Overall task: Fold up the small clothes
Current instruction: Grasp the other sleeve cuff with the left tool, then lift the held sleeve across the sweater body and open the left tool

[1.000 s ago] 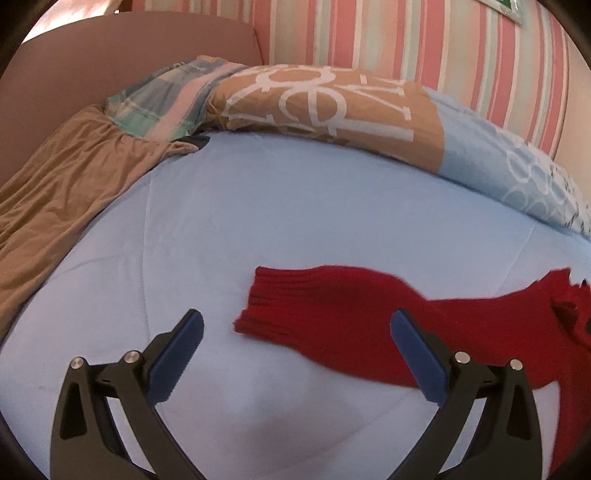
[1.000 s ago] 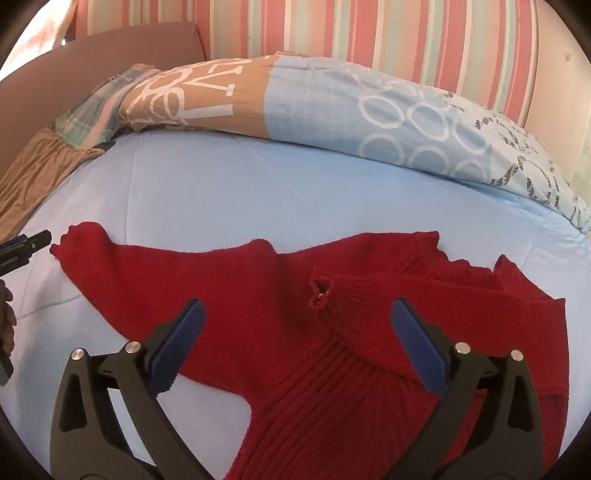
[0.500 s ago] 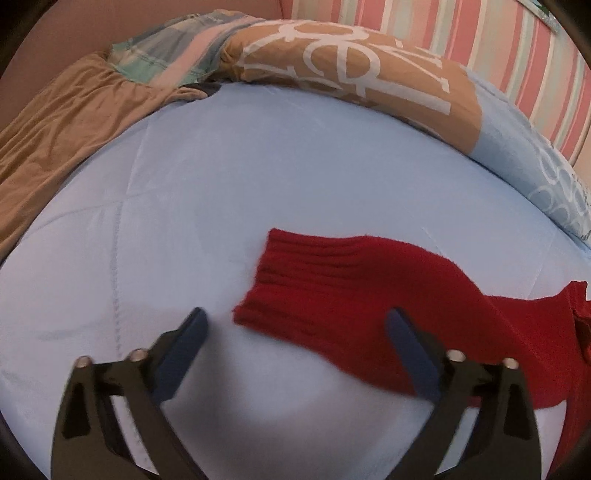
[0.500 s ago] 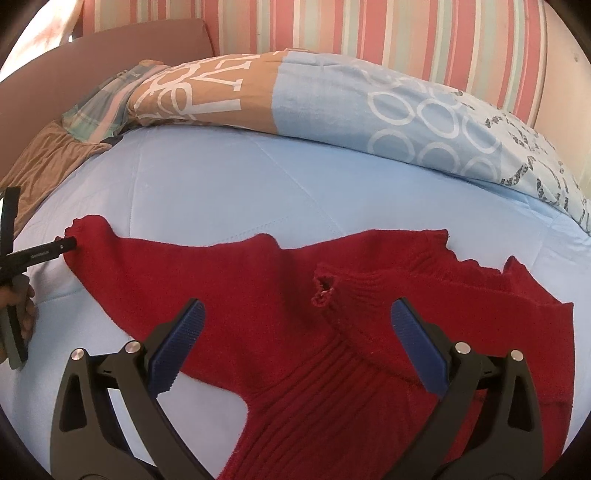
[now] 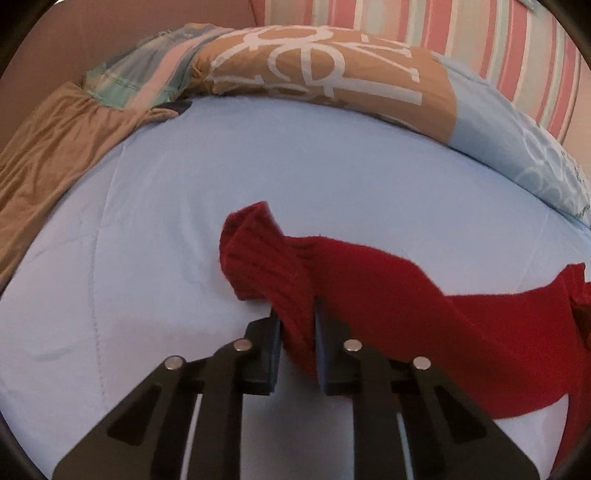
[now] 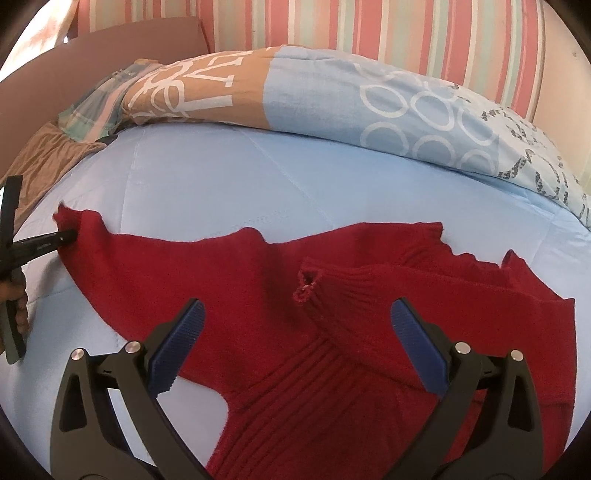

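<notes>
Left wrist view: left tongs point(image 5: 297, 345) clamped on red sweater point(image 5: 424, 314) cuff; right tongs point(image 6: 295, 347) spread apart above its body; patterned duvet point(image 6: 314, 96) far across bed point(image 6: 240, 184).

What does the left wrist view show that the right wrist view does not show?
Only the left wrist view shows the grip up close: the left gripper is shut on the sleeve cuff of the red sweater, and the cuff is bunched up. Only the right wrist view shows the open right gripper above the sweater body, the collar, and the person's hand. Both show the blue bed sheet, the patterned blanket and the striped wall.
</notes>
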